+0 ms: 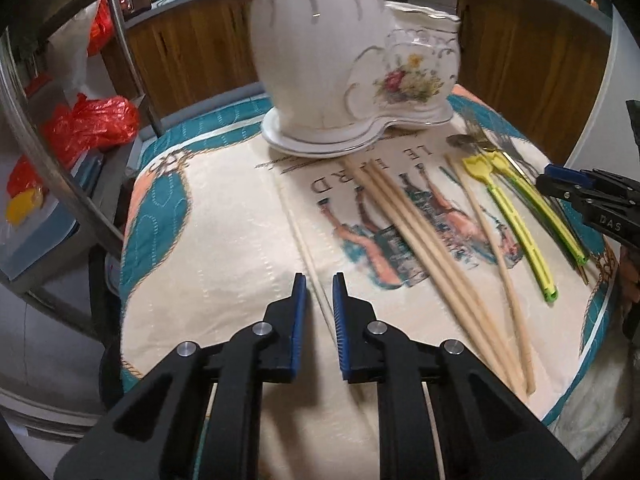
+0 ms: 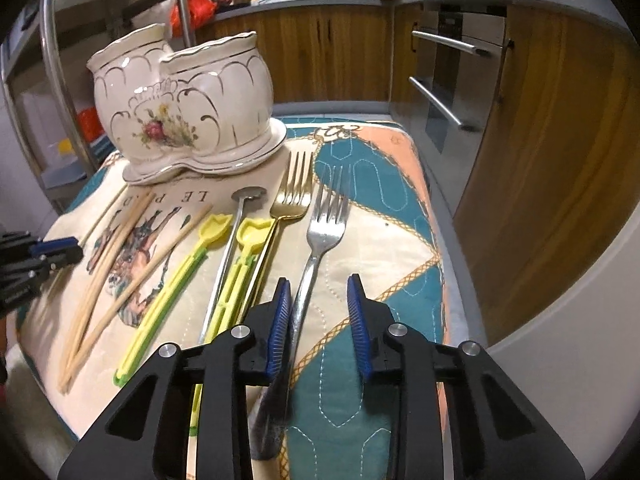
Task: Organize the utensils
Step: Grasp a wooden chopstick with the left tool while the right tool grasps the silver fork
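Note:
A white two-pot ceramic holder (image 2: 184, 116) with a flower print stands at the back of the cloth; it also shows in the left wrist view (image 1: 340, 60). In front lie wooden chopsticks (image 2: 108, 264), two yellow-green plastic spoons (image 2: 172, 280), a thin steel spoon (image 2: 228, 256), a gold fork (image 2: 292, 196) and a silver fork (image 2: 316, 248). My right gripper (image 2: 319, 308) is open, its jaws either side of the silver fork's handle. My left gripper (image 1: 320, 300) is open with a narrow gap and empty, over bare cloth left of the chopsticks (image 1: 420, 248).
The utensils lie on a quilted teal and peach cloth (image 2: 380, 184) over a small table. A metal rack (image 1: 72, 184) with red bags stands at the left. Wooden cabinets and an oven (image 2: 452, 80) are behind and to the right.

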### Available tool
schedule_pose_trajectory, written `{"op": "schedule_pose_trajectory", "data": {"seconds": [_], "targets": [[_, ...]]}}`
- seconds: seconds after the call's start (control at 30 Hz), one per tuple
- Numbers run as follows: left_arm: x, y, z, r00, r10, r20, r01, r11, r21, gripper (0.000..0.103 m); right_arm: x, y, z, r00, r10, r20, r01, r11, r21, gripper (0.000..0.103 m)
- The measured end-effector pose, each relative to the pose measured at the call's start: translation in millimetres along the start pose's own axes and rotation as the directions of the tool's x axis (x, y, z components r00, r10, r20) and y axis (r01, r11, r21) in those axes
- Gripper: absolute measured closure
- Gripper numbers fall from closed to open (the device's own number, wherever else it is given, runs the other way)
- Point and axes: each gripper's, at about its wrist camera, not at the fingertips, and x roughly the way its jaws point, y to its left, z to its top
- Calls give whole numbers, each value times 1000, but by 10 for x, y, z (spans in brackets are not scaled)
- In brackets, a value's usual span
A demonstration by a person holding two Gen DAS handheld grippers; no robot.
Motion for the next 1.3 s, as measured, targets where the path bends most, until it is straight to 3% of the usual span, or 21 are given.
{"op": "schedule_pose_trajectory", "data": {"seconds": [0.17,0.23,0.3,0.33,0.43,0.53,0.6,0.67,0.8,1.0,1.13,1.3], "targets": [[12,171,8,999,-47,-15,46,998,-46,88,26,7,77,998,14,-62,-17,999,-48,74],[31,162,26,998,-62,-12,62,997,-43,79,49,-15,111,996,30,-88,-34,999,-38,73],[43,140,43,996,-88,-12,87,995,-42,58,72,-9,157,994,31,-109,-36,998,-45,73],[53,123,55,994,-112,-16,111,993,-38,53,81,-6,166,993,29,-113,-35,998,-51,74],[75,48,72,996,-84,-26,84,996,4,49,105,-21,196,991,40,-129,-47,998,-52,75],[66,30,58,998,-65,-13,65,998,8,55,117,-39,222,989,55,-136,-63,996,-57,85],[62,60,52,999,-47,1,47,999,3,72,129,-35,230,990,59,-131,-68,996,-65,89],[76,110,68,999,-31,12,31,1000,-3,83,135,-16,238,991,53,-124,-63,995,-80,91],[99,145,98,1000,-10,20,9,999,33,97,128,-17,226,993,59,-106,-69,994,-87,95],[66,178,67,998,-19,53,16,998,58,98,19,-60,133,995,81,-51,-84,995,-58,97],[5,254,-10,995,-31,93,28,999,36,99,-145,-48,66,996,82,30,-80,994,-68,97],[-165,332,-98,978,-54,200,51,998,20,99,-390,-29,24,984,104,142,-95,993,-65,97]]}}
